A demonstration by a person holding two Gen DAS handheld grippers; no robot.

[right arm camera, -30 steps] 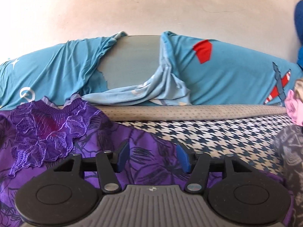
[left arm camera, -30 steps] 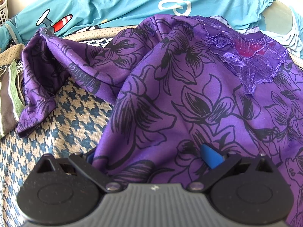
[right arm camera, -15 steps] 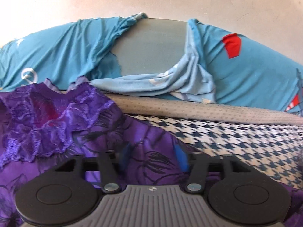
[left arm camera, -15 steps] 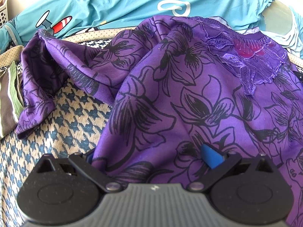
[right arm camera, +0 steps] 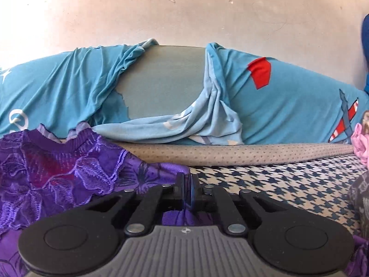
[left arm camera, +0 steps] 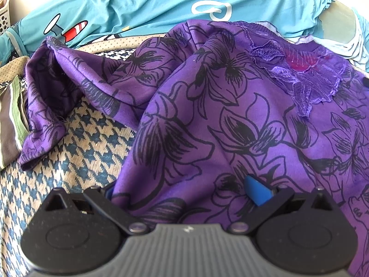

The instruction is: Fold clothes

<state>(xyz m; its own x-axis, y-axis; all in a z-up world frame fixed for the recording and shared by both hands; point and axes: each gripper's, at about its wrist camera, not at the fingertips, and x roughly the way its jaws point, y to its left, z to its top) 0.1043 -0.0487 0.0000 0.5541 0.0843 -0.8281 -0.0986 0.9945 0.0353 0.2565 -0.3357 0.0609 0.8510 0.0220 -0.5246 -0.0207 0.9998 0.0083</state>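
Across the houndstooth cover (left arm camera: 87, 138) the purple floral top (left arm camera: 230, 120) lies rumpled, lace neckline at one o'clock. Right tongs (right arm camera: 188, 191) have just pinched shut on its edge; left tongs (left arm camera: 184, 189) stand wide open with cloth bunched between them. Grasping step, I judge; next the left should clamp before lifting.

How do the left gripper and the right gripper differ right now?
The left gripper stands wide open with the purple floral top draped between its fingers. The right gripper has just been closing and is shut, pinching a fold of that top near its lace neckline. Both sit on the same garment.
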